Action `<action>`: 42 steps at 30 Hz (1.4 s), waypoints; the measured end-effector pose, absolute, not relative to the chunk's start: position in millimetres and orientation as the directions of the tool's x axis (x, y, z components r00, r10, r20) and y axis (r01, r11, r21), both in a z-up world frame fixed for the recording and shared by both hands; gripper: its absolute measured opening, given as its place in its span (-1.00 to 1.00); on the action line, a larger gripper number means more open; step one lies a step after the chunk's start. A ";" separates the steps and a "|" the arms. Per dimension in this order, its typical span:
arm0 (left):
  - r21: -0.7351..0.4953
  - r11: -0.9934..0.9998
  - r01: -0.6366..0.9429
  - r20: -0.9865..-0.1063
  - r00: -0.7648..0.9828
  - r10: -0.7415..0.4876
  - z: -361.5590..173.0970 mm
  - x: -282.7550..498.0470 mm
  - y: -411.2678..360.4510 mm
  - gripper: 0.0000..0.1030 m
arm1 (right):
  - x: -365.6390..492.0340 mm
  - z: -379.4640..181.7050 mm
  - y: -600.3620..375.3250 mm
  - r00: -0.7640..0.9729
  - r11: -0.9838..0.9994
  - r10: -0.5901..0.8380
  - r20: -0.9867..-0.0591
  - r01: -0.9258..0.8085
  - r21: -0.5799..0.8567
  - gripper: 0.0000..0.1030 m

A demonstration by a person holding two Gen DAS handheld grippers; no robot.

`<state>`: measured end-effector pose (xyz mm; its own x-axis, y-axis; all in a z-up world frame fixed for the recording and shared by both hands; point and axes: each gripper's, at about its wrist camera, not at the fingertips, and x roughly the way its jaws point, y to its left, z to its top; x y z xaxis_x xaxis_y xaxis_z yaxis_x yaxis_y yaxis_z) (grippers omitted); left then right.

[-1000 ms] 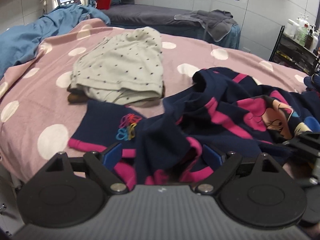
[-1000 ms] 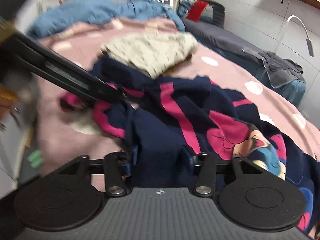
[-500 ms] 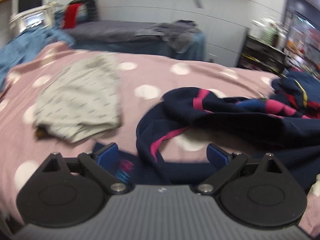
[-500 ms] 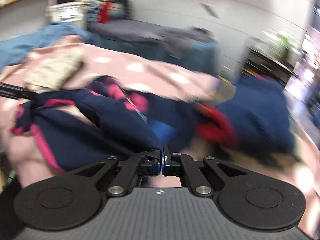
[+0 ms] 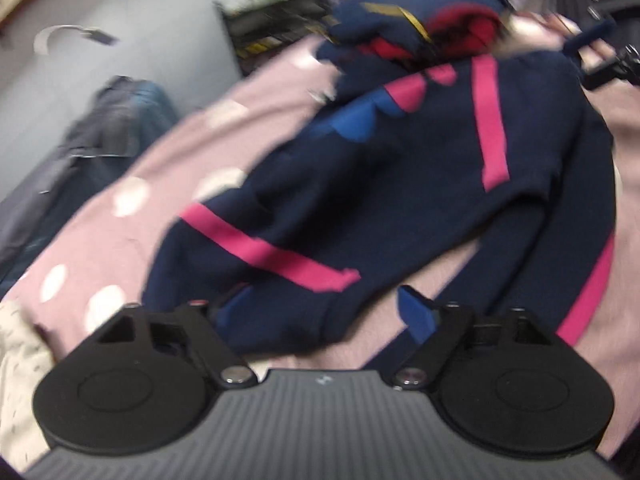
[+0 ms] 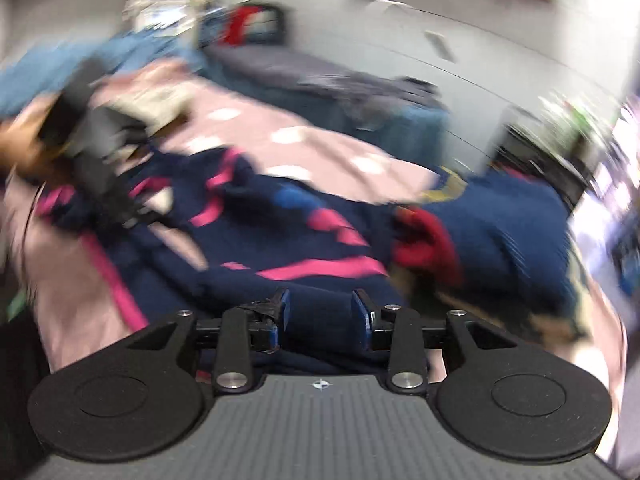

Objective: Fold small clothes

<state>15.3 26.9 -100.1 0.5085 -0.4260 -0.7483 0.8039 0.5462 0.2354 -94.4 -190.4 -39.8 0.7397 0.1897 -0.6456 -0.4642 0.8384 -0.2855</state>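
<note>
The left black two-finger claw (image 5: 324,312) has its blue-padded fingers (image 5: 416,312) spread wide. The right black two-finger claw (image 6: 320,316) holds its blue pads (image 6: 360,318) partly apart, low and level.

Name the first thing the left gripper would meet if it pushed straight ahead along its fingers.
The left gripper is open and would most likely meet the navy garment with pink stripes spread on the pink dotted bedspread; a fold already lies between its fingers. Blur makes depth uncertain.
</note>
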 end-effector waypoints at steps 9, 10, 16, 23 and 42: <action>0.317 0.345 0.883 -0.801 0.444 -0.401 -122.2 36.3 30.7 0.35 | -78.3 -62.3 -155.1 0.648 0.605 0.194 -0.736 -0.670 -0.430 0.58; 0.329 0.318 0.889 -0.801 0.441 -0.405 -123.6 35.7 32.3 0.36 | -78.1 -64.6 -154.3 0.653 0.590 0.188 -0.734 -0.672 -0.447 0.73; 0.159 0.303 0.940 -0.857 0.283 -0.430 -121.7 65.8 36.4 0.12 | -64.5 -75.5 -152.4 0.619 0.552 0.151 -0.771 -0.700 -0.453 0.29; 0.013 0.411 0.911 -0.846 0.229 -0.481 -123.1 84.2 50.0 -0.65 | -49.1 -77.2 -163.5 0.614 0.722 0.172 -0.771 -0.611 -0.326 -0.77; 0.053 0.712 0.700 -0.590 0.597 -0.543 9.1 27.8 104.7 -0.84 | -42.4 -37.7 -179.9 0.632 0.883 0.352 -0.690 -0.469 0.021 -0.42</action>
<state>27.8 104.7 9.1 0.5973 -0.5429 -0.5903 0.6999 0.7123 0.0532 -42.4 -179.9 -37.7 0.6325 0.3522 -0.6899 -0.4685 0.8832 0.0213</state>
